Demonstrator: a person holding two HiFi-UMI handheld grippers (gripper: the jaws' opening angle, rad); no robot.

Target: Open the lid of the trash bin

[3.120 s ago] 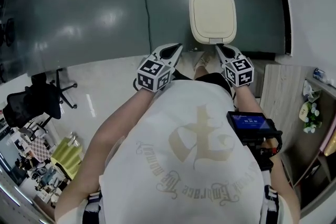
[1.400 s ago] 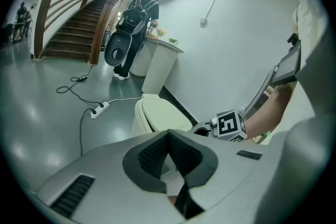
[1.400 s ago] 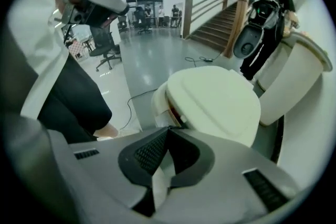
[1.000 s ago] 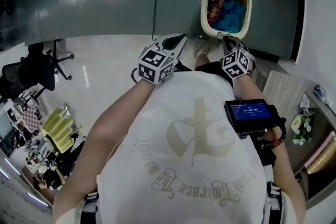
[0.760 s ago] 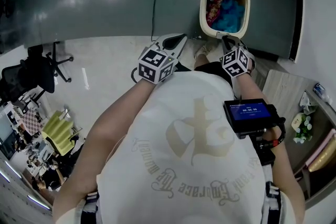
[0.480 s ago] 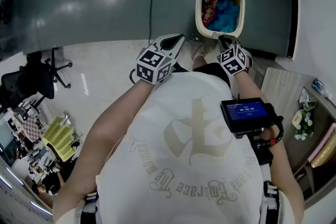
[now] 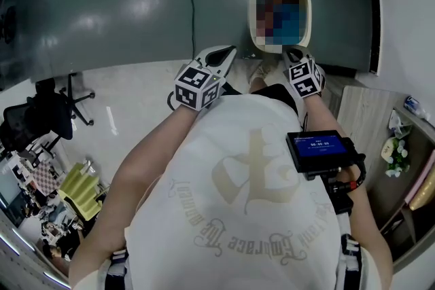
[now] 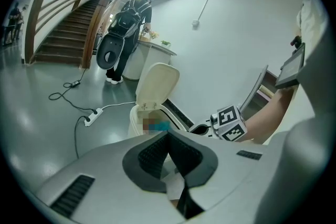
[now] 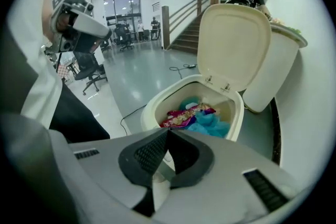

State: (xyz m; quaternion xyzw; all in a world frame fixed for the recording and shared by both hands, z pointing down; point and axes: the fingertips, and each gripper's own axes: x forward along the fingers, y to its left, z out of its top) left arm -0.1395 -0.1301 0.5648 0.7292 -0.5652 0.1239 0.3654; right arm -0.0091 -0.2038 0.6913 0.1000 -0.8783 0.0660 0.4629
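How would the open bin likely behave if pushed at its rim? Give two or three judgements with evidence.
The bin probably slides or tips easily: it looks like thin plastic, holding only wrappers and blue material. Its raised lid may shift weight backward, so it could rock. The glossy floor suggests little grip.

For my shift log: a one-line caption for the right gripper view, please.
Right gripper, jaws shut, faces the trash bin, lid up, rubbish inside.
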